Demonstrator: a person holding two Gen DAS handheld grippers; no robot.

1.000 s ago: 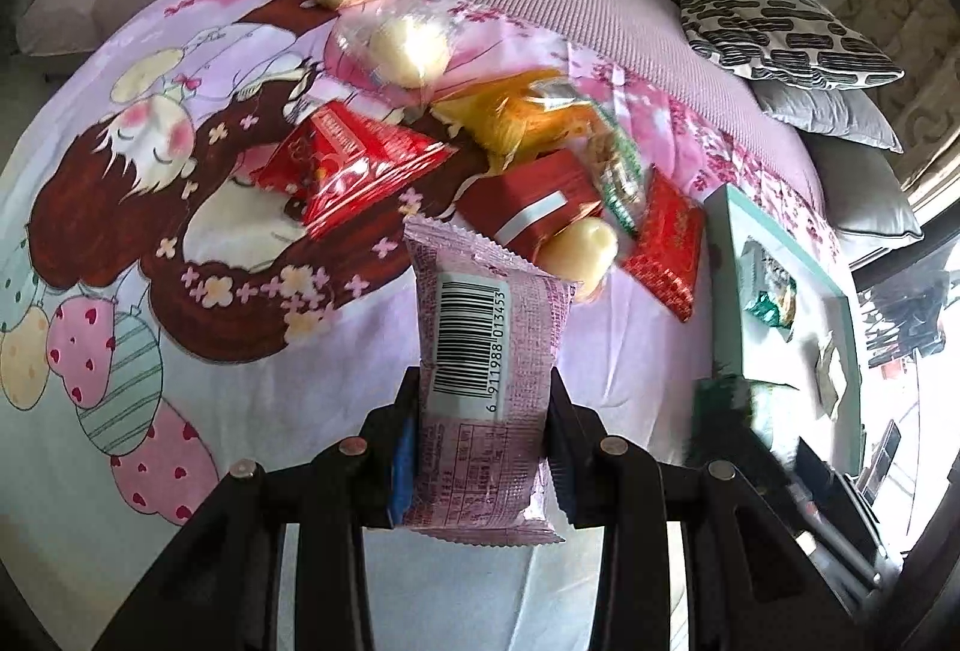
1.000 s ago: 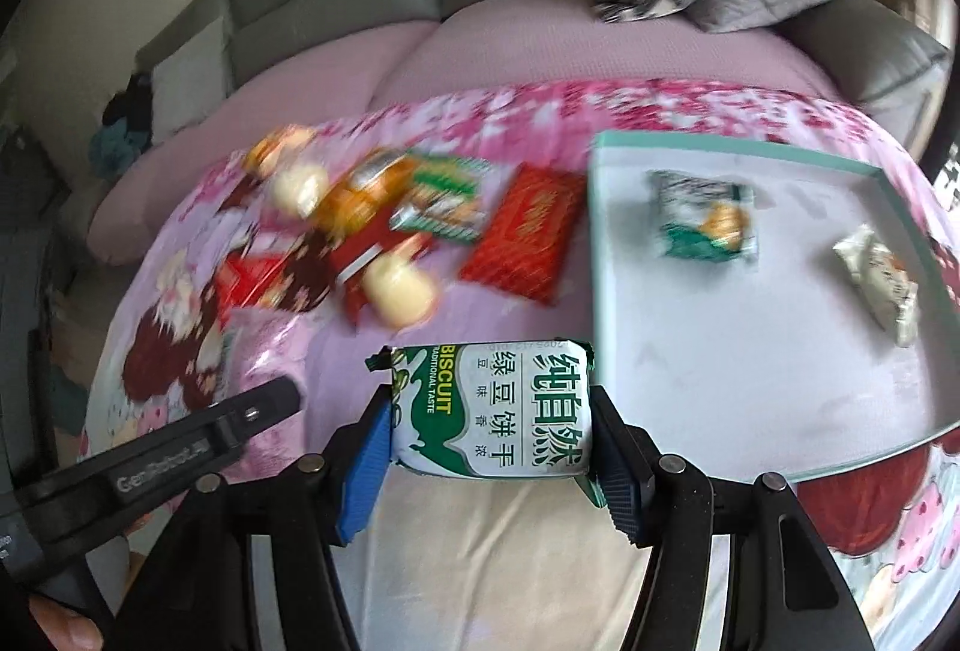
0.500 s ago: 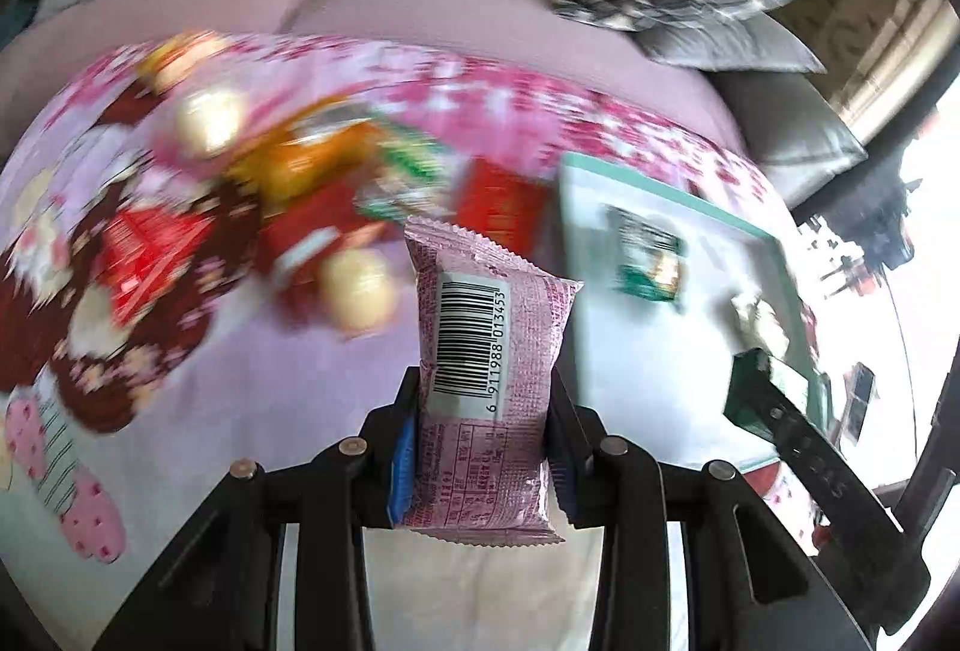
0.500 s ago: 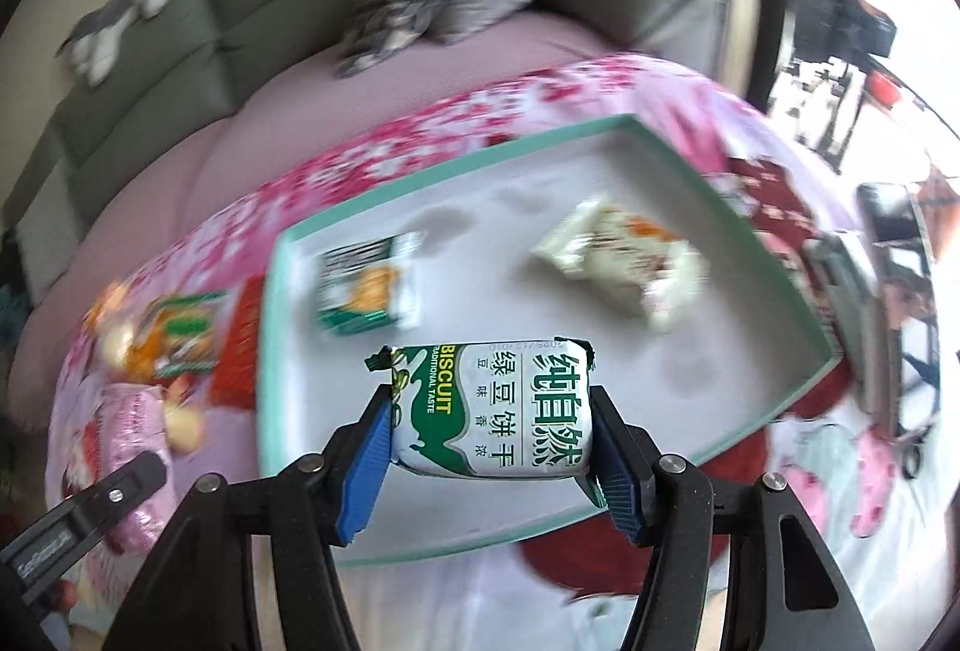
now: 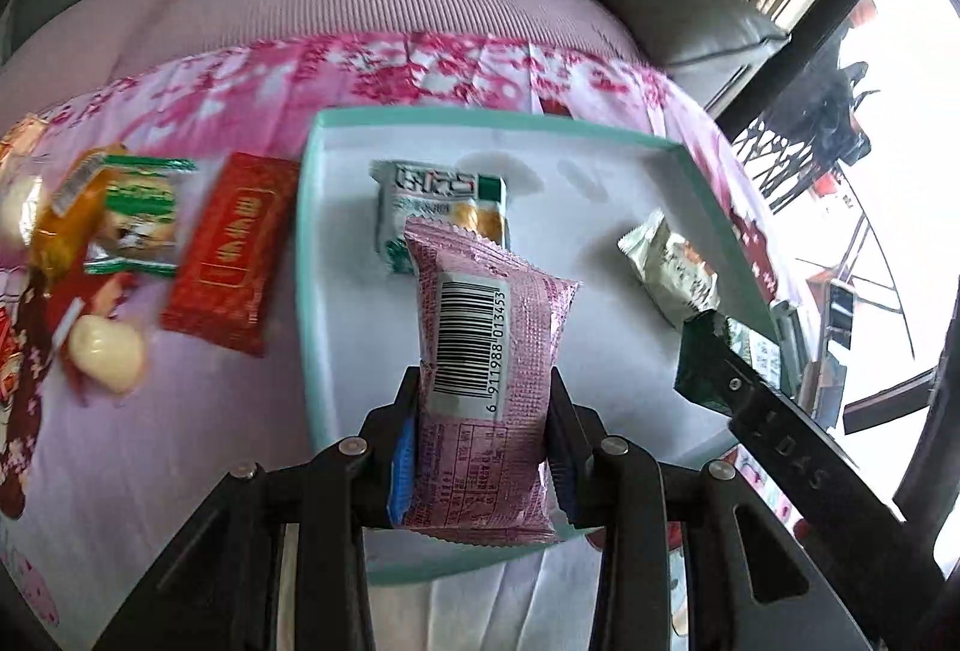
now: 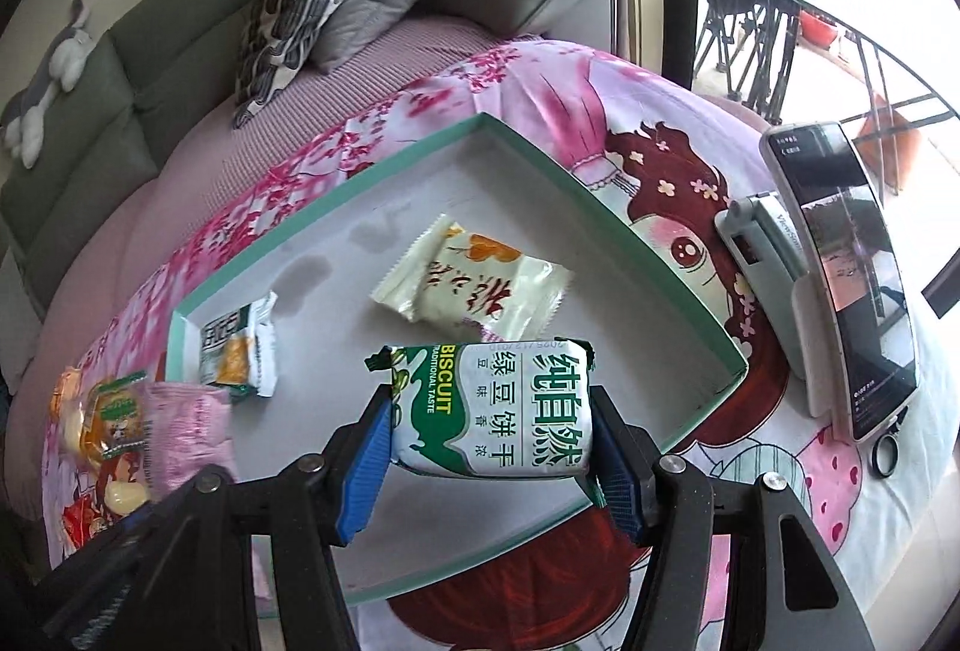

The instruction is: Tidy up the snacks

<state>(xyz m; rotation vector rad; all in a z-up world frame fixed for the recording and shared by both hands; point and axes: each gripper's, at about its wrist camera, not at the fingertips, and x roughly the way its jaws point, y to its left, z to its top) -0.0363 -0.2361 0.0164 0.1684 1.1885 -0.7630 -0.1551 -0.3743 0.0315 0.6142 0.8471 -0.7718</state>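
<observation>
surface: bed, cartoon sheet (image 6: 690, 123); teal tray (image 6: 678, 267) on it
left gripper (image 5: 483, 405): fingers clamp pink packet (image 5: 492, 351), upright, over tray's near-left
right gripper (image 6: 489, 441): fingers clamp biscuit pack (image 6: 498, 411), long axis crosswise, over tray's near edge

Ahead of our right gripper (image 6: 491, 411) the tray (image 6: 654, 261) floor lies open; the cream packet (image 6: 474, 279) sits beyond, the green-and-white packet (image 6: 237, 351) far left.

Pink barcode packet (image 5: 489, 375), green-white biscuit pack (image 6: 495, 414), teal-rimmed white tray (image 6: 660, 255), red packet (image 5: 231, 246).
</observation>
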